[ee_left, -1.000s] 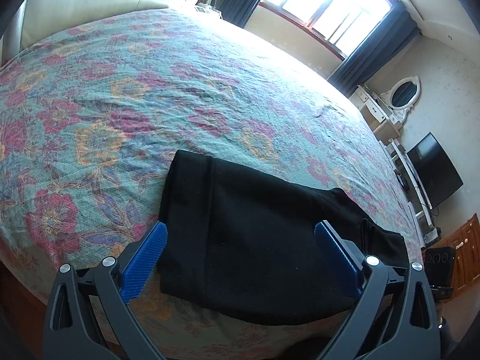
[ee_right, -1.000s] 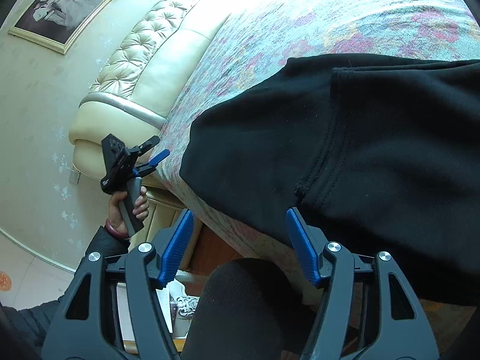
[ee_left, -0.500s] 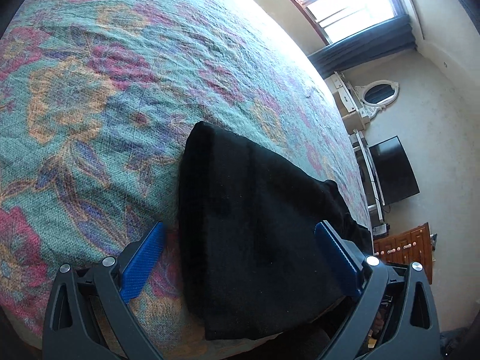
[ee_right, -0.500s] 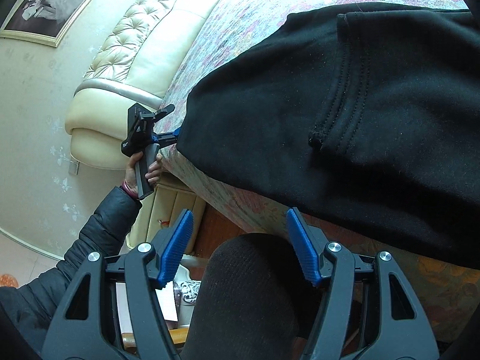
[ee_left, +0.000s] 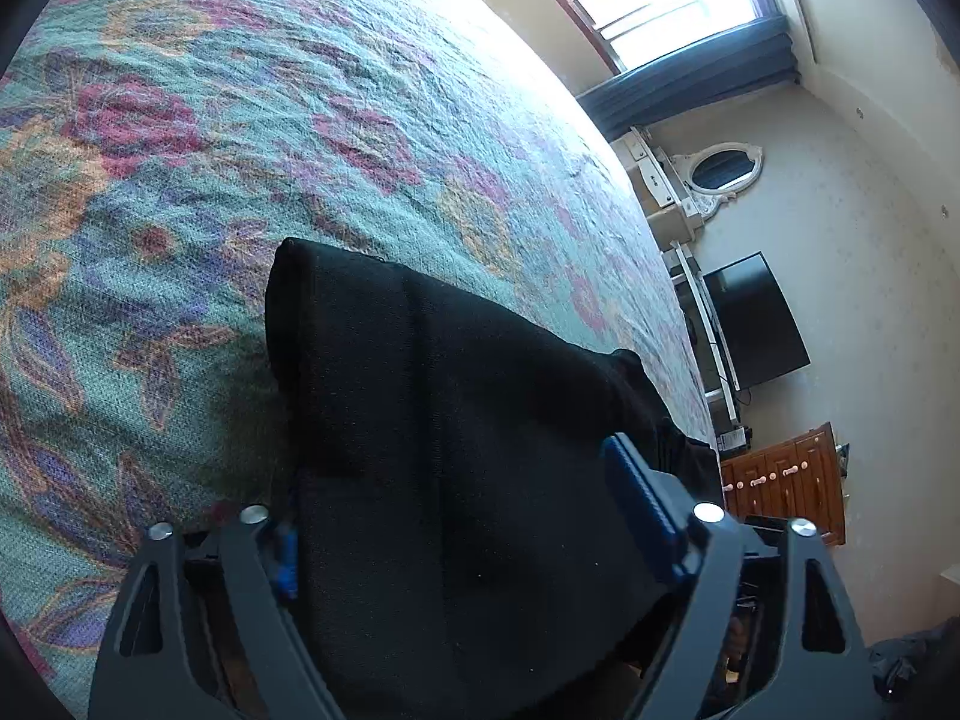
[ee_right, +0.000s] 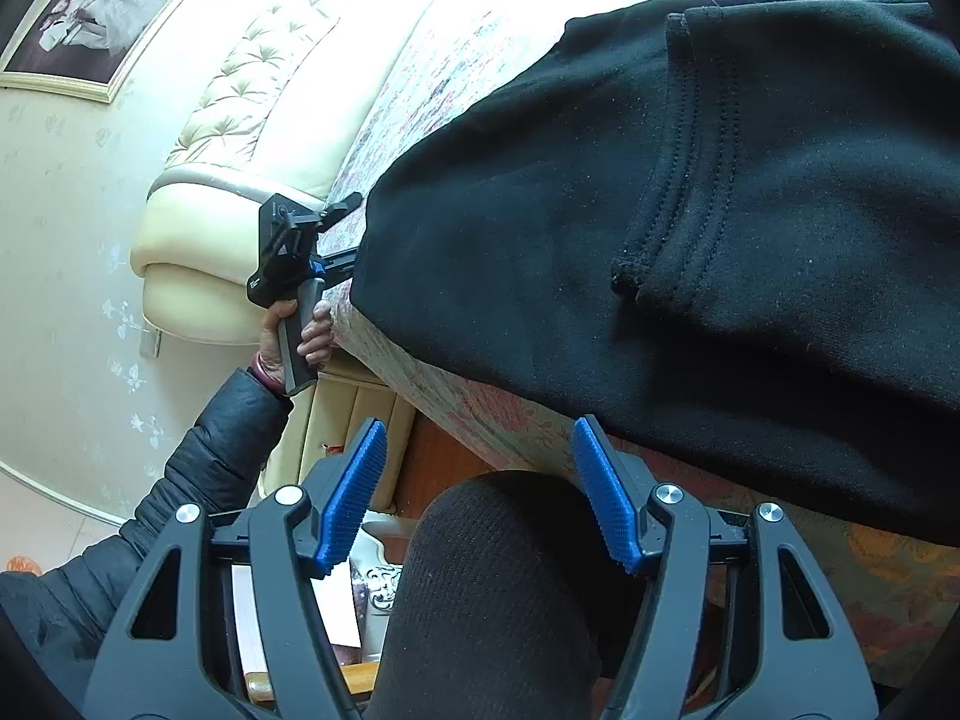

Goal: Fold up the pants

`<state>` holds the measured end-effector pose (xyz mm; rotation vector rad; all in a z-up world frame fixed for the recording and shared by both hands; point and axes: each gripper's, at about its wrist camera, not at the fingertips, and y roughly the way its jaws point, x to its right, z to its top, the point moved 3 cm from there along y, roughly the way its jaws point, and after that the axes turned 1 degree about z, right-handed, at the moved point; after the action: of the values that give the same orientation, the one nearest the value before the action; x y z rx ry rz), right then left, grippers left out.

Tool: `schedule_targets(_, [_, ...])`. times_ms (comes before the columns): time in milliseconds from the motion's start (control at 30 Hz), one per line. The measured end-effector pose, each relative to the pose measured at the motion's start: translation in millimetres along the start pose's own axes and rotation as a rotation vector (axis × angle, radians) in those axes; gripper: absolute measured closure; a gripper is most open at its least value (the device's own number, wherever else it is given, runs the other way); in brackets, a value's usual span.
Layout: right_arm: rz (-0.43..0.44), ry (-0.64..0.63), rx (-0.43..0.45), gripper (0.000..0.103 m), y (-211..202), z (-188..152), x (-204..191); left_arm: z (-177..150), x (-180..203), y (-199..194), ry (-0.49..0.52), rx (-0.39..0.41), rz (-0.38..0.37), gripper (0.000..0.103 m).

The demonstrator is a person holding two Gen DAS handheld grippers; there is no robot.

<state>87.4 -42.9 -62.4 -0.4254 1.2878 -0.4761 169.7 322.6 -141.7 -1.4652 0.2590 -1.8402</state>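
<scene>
Right gripper: jaws spread, nothing between the blue pads. It hangs off the bed edge above the person's knee, just short of the pants' near hem.

Left gripper: jaws have just been closing, with the pants' end between them. The cloth fills the gap and hides most of the near pad; the far pad lies against the fabric. Whether the pinch is firm cannot be told. In the right wrist view this gripper sits at the pants' end, at the bed's edge beside the headboard.

Pants: black, already doubled into a thick pad, lying along the near edge of the floral bedspread, part overhanging it. A stitched seam or pocket edge runs across the top layer.

Handling, as a judgement — soft, limp knit, light to moderate weight, not fragile, and grippy on quilted cloth. Layers may slip apart unless all are caught. Best hold — the two end corners, through the full stack, lifted together.
</scene>
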Motion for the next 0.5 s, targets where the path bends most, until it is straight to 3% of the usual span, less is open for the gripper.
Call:
schedule_targets(33, [-0.001,0.004,0.002,0.038,0,1,2,-3,-1,5,0.000,-0.023,0.029,0.074])
schedule_targets(67, [0.000,0.008,0.003,0.038,0,1,3,-5,-1,9,0.007,-0.040,0.042,0.079])
schedule_targets(300, [-0.005,-0.001,0.030,0.038,-11,3,2,-2,29,-6,0.039,0.022,0.043,0.086])
schedule_targets(500, [0.007,-0.007,0.079,0.038,-30,2,0,5,103,-23,0.098,0.057,-0.058,0.086])
